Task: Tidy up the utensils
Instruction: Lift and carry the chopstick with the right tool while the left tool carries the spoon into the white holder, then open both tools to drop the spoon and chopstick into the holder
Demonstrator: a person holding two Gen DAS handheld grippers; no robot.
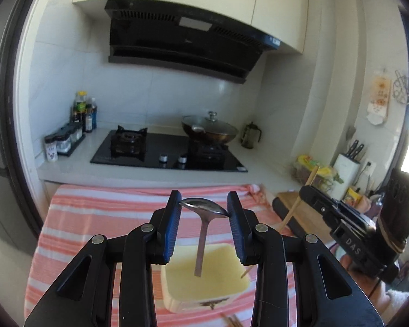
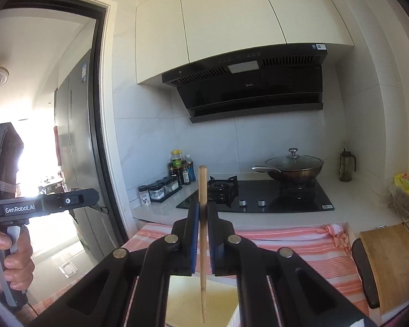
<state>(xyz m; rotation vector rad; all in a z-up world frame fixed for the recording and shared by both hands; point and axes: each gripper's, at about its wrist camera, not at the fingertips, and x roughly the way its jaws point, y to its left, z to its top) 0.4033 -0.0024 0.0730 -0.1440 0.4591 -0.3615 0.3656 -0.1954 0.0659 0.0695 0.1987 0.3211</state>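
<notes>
My left gripper [image 1: 204, 201] is shut on the bowl of a metal spoon [image 1: 203, 207], whose handle hangs down over a cream box [image 1: 218, 280] on the striped cloth. My right gripper [image 2: 203, 209] is shut on a wooden chopstick [image 2: 203, 185], held upright with its thin tip hanging over the same cream box [image 2: 218, 299]. The right gripper and its chopstick [image 1: 310, 179] show at the right of the left wrist view. The left gripper's body [image 2: 41, 204] and the hand holding it show at the left of the right wrist view. More chopsticks [image 1: 231, 320] lie on the cloth by the box.
A pink-and-white striped cloth [image 1: 109, 212] covers the table. Behind it is a counter with a gas hob [image 1: 166, 150], a lidded wok [image 1: 210, 130], spice jars [image 1: 62, 141] and bottles. A wooden cutting board [image 2: 390, 261] and a knife block [image 1: 346, 163] stand at the right.
</notes>
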